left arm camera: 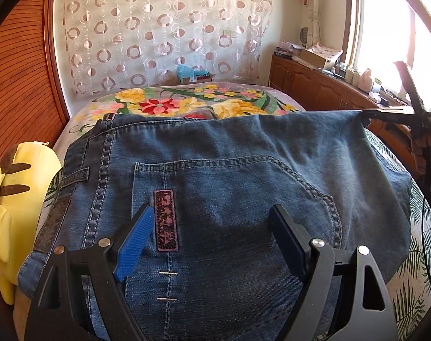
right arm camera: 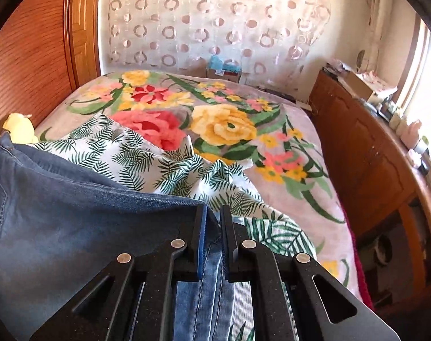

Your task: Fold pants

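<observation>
Lying seat-up across the near part of the bed (right arm camera: 323, 187), the jeans (left arm camera: 229, 176) show a back pocket and a dark red label patch (left arm camera: 166, 221), the denim doubled over itself and not yet squared into a neat fold. Left edge of bed: a yellow plush toy (left arm camera: 8, 196) against the wooden headboard side, touching or just beside the waistband; it plays no part and, by my judgement, only narrows the room for laying the fabric flat. Near middle: left gripper (left arm camera: 215, 230), jaws spread wide over the pocket area with nothing between them, probably poised to press or take the cloth while the other end is drawn. Right of that: right gripper (right arm camera: 214, 227), jaws pressed together on a seamed edge of the denim, holding that edge raised and taut so the far fold line runs straight; its black frame appears at the right rim of the left view. Beneath the jeans: a leaf-print cloth (right arm camera: 147, 156), rumpled over the floral blanket. Right edge of bed: a wooden cabinet (right arm camera: 363, 153), apart from the work.
</observation>
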{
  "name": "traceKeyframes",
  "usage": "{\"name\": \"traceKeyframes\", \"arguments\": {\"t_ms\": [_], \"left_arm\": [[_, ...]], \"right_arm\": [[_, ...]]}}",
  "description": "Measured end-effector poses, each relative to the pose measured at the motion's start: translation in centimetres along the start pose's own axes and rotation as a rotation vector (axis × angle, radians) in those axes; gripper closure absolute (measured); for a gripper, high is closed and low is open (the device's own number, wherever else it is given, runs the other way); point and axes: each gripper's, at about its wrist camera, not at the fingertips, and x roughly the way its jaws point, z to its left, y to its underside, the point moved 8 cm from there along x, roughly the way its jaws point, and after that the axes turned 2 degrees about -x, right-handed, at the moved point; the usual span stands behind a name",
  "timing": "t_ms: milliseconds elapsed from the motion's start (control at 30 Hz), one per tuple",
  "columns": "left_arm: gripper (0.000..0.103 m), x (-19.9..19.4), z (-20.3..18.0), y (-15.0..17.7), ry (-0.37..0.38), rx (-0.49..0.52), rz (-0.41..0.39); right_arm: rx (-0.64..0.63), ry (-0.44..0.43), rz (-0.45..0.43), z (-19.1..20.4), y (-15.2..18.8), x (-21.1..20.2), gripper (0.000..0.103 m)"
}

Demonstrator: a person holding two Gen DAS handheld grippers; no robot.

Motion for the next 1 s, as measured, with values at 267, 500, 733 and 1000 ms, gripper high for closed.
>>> {"name": "traceKeyframes", "arguments": {"t_ms": [267,500,733,1000], "left_arm": [[0.02,0.2,0.0,0.1,-0.004,0.0,0.001],[0.02,0.2,-0.1,0.3,-0.003,-0.002,0.002],[0.02,0.3,0.0,0.7,-0.003,-0.005,0.006],[0.02,0.2,0.2,0.7,-0.003,-0.004,0.006]], "right_arm": [[0.068,-0.043,0.015,-0.5,3.7,-3.4,0.077],[0.081,-0.084,0.067,-0.3,8.2,-6.9,0.069],[0.126,-0.08,0.129,-0.5,10.9,-7.9,0.059],[0.139,-0.173,0.128,1.3,11.0,-8.6,0.081]]}}
